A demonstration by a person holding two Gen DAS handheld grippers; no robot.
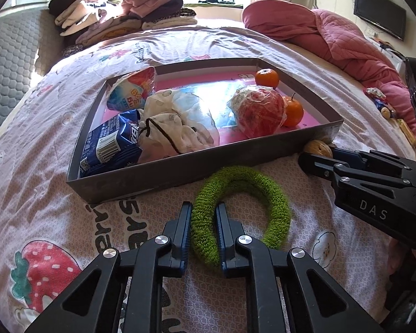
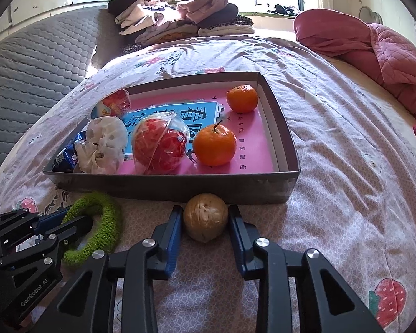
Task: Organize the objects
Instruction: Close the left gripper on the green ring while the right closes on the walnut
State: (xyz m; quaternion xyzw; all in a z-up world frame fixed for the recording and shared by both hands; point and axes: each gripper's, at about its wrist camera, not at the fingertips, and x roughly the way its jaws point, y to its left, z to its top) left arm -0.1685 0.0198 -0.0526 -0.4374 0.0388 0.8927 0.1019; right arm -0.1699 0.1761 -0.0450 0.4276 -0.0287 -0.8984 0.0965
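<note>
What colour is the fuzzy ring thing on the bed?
The fuzzy ring is bright green, clearest in the left wrist view, pinched by the left gripper.

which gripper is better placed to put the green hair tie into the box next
Left. The left gripper already has its fingers around the green hair tie, close to the box; the right gripper brackets the walnut.

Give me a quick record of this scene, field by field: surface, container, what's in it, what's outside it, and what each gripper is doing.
surface: bed sheet with strawberry print
container: shallow grey box, open top
in box: two oranges, wrapped red ball, white cloth pouch, blue snack packet
outside box: green ring, walnut, both by the near wall
left gripper: shut on green ring
right gripper: fingers on either side of walnut, contact unclear
</note>
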